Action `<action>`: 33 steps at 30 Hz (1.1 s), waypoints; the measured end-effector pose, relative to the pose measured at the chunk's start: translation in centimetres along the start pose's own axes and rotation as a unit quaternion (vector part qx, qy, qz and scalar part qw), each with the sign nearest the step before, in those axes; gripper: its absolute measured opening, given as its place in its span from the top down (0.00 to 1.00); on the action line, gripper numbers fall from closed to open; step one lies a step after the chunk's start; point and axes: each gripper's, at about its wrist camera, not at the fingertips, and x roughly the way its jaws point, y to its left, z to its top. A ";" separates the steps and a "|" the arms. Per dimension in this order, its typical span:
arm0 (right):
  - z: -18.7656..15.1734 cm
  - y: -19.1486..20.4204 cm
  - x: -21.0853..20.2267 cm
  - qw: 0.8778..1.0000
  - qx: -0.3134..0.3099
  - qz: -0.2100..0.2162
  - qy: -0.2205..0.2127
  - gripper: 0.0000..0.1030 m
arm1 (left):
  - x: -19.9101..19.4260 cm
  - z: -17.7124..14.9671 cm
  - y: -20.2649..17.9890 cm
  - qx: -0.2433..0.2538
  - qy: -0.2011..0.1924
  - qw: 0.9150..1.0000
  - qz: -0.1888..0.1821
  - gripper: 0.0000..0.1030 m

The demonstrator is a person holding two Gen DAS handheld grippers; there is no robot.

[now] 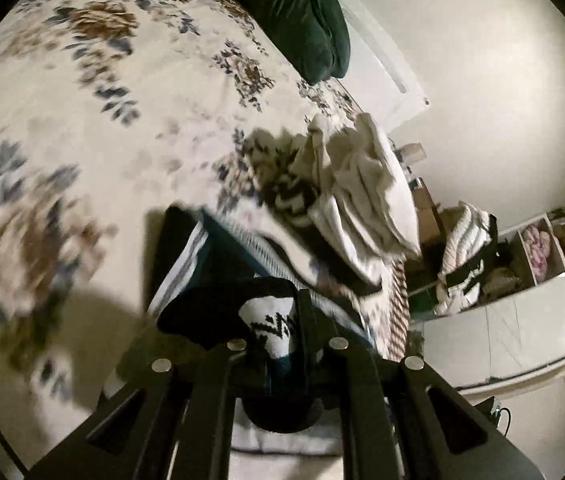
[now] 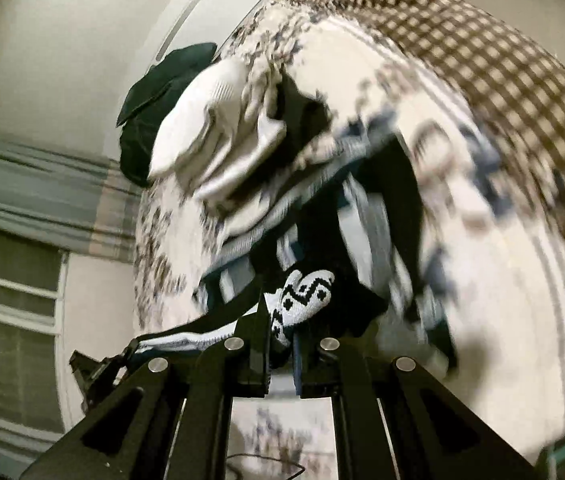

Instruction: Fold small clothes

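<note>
A black and white patterned sock (image 1: 270, 320) is pinched in my left gripper (image 1: 278, 344), which is shut on it above the floral bedspread (image 1: 122, 120). My right gripper (image 2: 282, 340) is shut on the other end of the same sock (image 2: 302, 292); the left gripper (image 2: 94, 364) shows at the lower left of the right wrist view. Under the sock lies a dark teal and white striped garment (image 1: 202, 248), also in the right wrist view (image 2: 322, 232). A heap of white and patterned small clothes (image 1: 358, 200) lies beyond it (image 2: 218, 136). Both views are motion-blurred.
A dark green pillow (image 1: 302, 16) sits at the head of the bed (image 2: 150, 92). A checkered blanket (image 2: 482, 60) covers part of the bed. A white shelf unit (image 1: 522, 312) with clothes stands beside the bed. A window with a striped curtain (image 2: 42, 200) is to the left.
</note>
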 end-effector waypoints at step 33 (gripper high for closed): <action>0.4 -6.7 6.9 0.987 0.072 -0.140 0.017 0.04 | 2.9 -7.4 4.8 -0.052 0.041 0.987 0.146 0.11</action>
